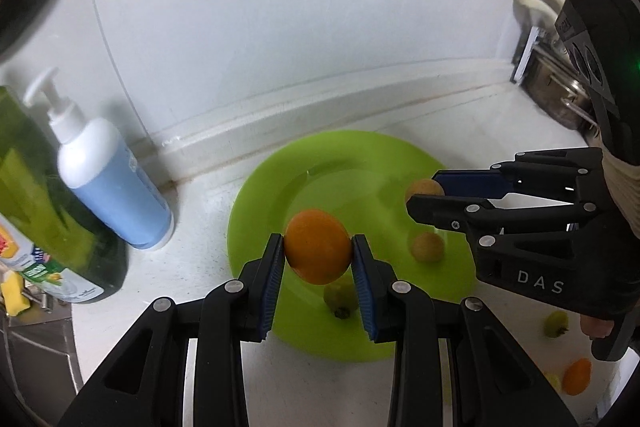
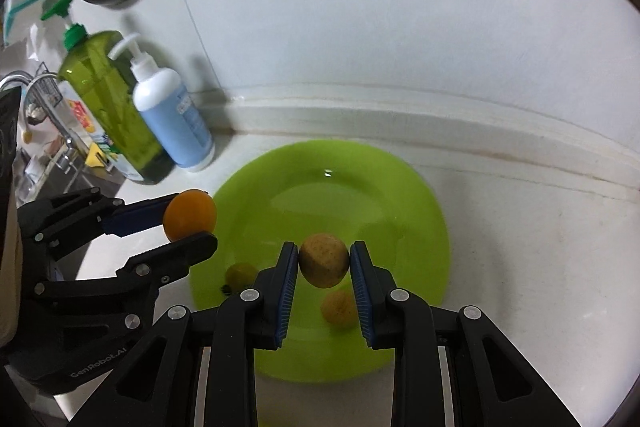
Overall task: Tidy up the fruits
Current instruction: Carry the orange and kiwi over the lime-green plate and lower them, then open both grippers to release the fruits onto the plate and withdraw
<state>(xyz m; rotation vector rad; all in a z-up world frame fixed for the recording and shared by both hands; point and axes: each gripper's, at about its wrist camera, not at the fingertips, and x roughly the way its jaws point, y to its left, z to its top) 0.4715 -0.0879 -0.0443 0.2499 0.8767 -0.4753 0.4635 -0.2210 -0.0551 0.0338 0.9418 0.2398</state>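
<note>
A green plate (image 1: 460,275) (image 2: 400,187) lies on the white counter by the back wall. My left gripper (image 1: 318,253) (image 2: 188,219) is shut on an orange fruit (image 1: 318,251) (image 2: 190,213), held above the plate's left part. My right gripper (image 2: 324,261) (image 1: 426,193) is shut on a brown round fruit (image 2: 324,259) (image 1: 422,188), held above the plate. On the plate lie another brown fruit (image 1: 428,247) (image 2: 340,307) and a small green fruit (image 1: 340,297) (image 2: 240,277).
A blue pump bottle (image 1: 112,183) (image 2: 176,111) and a green dish-soap bottle (image 1: 44,203) (image 2: 108,99) stand left of the plate. A sink with tap (image 2: 44,131) is far left. A green fruit (image 1: 556,323) and an orange fruit (image 1: 576,375) lie on the counter at right. A metal rack (image 1: 556,83) sits back right.
</note>
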